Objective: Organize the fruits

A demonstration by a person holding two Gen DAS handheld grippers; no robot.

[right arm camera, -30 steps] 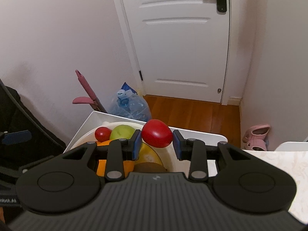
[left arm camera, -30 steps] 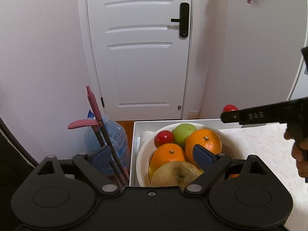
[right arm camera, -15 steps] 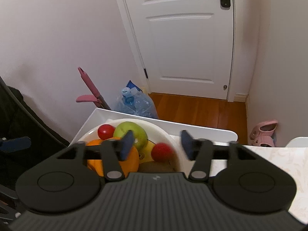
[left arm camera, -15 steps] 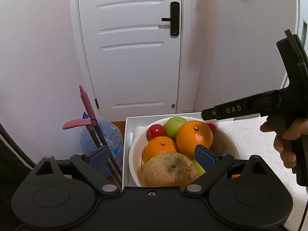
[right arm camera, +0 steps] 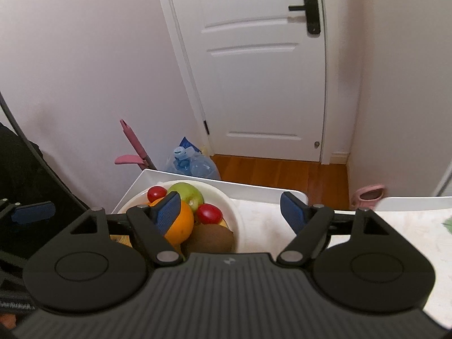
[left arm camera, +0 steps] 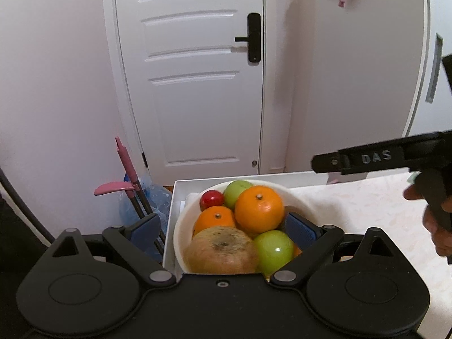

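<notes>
A white bowl (left arm camera: 293,197) holds oranges (left arm camera: 259,208), green apples (left arm camera: 273,250), a brownish pear-like fruit (left arm camera: 223,250) and a small red fruit (left arm camera: 212,199). In the right wrist view the bowl (right arm camera: 234,220) also shows a second red fruit (right arm camera: 209,213) lying beside an orange (right arm camera: 180,224) and a brown fruit (right arm camera: 210,238). My left gripper (left arm camera: 223,230) is open and empty, close over the bowl's near side. My right gripper (right arm camera: 231,212) is open and empty, above the bowl's right rim; it shows at the right of the left wrist view (left arm camera: 367,159).
The bowl sits in a white tray (right arm camera: 254,190) at the end of a pale patterned tabletop (left arm camera: 367,206). Beyond the edge are a pink-handled tool (left arm camera: 127,166), a water jug (right arm camera: 195,166), a white door (left arm camera: 197,84) and pink slippers (right arm camera: 368,196).
My right gripper, shut on a red fruit a second ago, has opened; the fruit dropped into the bowl. The right gripper has since drawn back to the right. The left gripper shifted slightly.
</notes>
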